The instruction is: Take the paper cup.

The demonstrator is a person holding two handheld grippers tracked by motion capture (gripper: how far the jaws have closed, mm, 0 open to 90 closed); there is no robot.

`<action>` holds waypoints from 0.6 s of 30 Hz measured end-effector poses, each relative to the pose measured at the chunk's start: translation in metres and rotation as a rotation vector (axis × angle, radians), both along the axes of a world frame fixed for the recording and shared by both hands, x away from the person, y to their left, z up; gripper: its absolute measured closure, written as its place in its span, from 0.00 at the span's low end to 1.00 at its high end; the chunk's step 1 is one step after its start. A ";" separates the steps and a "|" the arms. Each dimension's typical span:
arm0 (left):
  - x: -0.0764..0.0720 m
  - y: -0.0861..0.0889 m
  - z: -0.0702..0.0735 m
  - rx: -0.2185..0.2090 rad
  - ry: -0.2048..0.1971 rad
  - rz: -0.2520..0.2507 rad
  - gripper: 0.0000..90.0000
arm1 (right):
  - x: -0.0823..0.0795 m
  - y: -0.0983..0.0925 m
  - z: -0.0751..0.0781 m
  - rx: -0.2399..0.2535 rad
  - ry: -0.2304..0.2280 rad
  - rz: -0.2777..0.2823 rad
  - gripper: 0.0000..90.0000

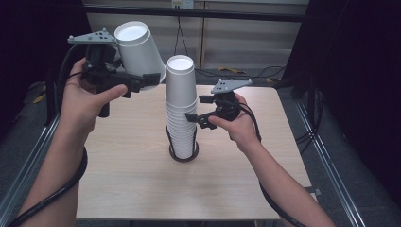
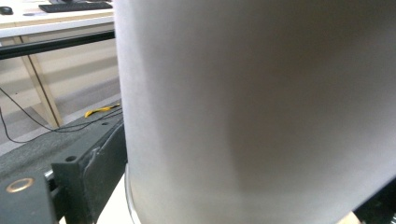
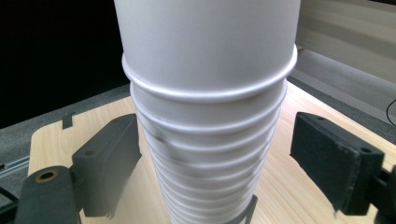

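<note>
A single white paper cup (image 1: 138, 49) is clamped, bottom up and tilted, between the jaws of the left gripper (image 1: 142, 81), raised above the table just left of the top of the stack of cups (image 1: 181, 106). In the left gripper view the cup's wall (image 2: 252, 107) sits close against the lens, with one black jaw pressed to its left side.

The stack stands upside down near the middle of the table (image 1: 132, 161), its base inside a dark wire ring holder (image 1: 183, 155). The right gripper (image 1: 201, 109) sits at the stack's right side, around mid-height. In the right gripper view its jaws stand apart on either side of the stack (image 3: 205, 116); the left pad looks to be against the rims, the right pad clear of them.

The tabletop is pale wood grain and bare around the holder on all sides. Grey floor runs past the table's edges, with metal rails along both sides. Beyond the far edge are cables and a small yellow object (image 1: 231, 70) on the floor, in front of light panelled walls; dark curtains close off left and right.
</note>
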State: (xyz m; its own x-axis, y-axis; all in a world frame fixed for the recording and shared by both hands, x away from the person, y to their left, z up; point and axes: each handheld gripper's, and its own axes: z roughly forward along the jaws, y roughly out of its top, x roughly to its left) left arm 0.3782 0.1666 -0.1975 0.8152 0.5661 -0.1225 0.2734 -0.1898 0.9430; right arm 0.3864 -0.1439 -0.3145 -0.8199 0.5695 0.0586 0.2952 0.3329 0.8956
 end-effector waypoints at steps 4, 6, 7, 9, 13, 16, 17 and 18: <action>-0.004 0.009 0.001 0.000 -0.004 0.016 0.09 | 0.000 -0.001 -0.001 0.004 0.002 -0.005 0.17; -0.006 0.012 -0.001 0.005 0.000 0.014 0.09 | -0.001 -0.002 -0.002 0.003 0.003 -0.001 0.17; -0.007 0.014 -0.002 0.002 0.002 0.016 0.09 | -0.001 -0.002 -0.002 0.002 0.004 -0.003 0.17; -0.009 0.016 -0.005 0.002 0.003 0.019 0.09 | -0.001 -0.004 -0.004 0.004 0.003 -0.001 0.17; -0.012 0.019 -0.012 0.018 0.009 0.025 0.09 | -0.002 -0.006 -0.006 -0.002 0.008 0.000 0.17; -0.013 0.021 -0.019 0.039 0.013 0.027 0.09 | -0.003 -0.009 -0.007 0.001 0.008 0.000 0.17; -0.014 0.021 -0.021 0.044 0.016 0.027 0.09 | -0.003 -0.011 -0.007 0.002 0.007 -0.002 0.17; -0.014 0.021 -0.023 0.047 0.018 0.028 0.09 | -0.003 -0.012 -0.007 0.000 0.007 0.000 0.17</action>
